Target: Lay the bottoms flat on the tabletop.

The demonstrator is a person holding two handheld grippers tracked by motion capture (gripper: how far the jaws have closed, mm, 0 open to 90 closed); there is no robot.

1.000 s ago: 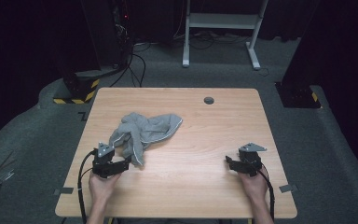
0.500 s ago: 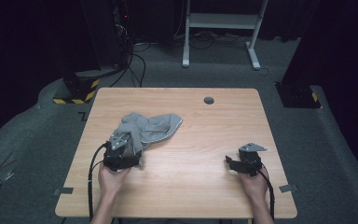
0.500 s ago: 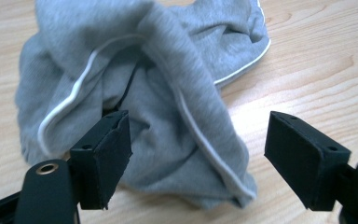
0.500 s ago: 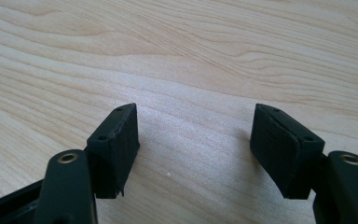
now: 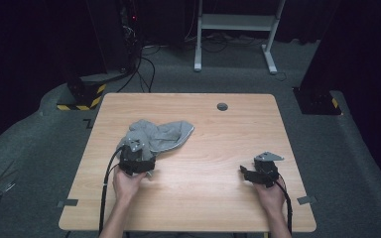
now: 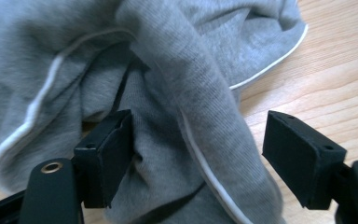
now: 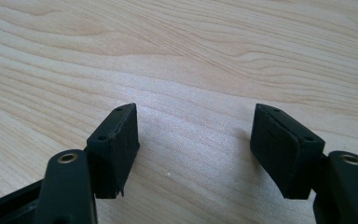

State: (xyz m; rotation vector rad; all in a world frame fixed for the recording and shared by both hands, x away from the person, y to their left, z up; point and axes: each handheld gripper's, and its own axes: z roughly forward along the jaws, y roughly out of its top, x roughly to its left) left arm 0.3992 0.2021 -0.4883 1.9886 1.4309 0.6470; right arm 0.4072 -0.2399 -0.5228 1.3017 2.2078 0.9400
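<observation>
A crumpled grey garment (image 5: 158, 135) with white piping lies on the left middle of the wooden table (image 5: 213, 208). My left gripper (image 5: 136, 159) sits at the garment's near edge. In the left gripper view its jaws stand wide apart, and a fold of the grey garment (image 6: 186, 93) lies between them, so the left gripper (image 6: 198, 154) is open around the cloth. My right gripper (image 5: 260, 171) rests low over bare wood at the right. In the right gripper view the right gripper (image 7: 196, 144) is open with nothing between its fingers.
A small dark round disc (image 5: 222, 106) sits near the table's far edge. Beyond the table are a white desk frame (image 5: 238, 29), a black stand with yellow-black striped feet (image 5: 82, 94), and cables on a grey floor. Tape strips mark the table's near corners.
My left gripper has moved forward and to the right, from the table's left side onto the near edge of the garment. The right gripper has stayed put.
</observation>
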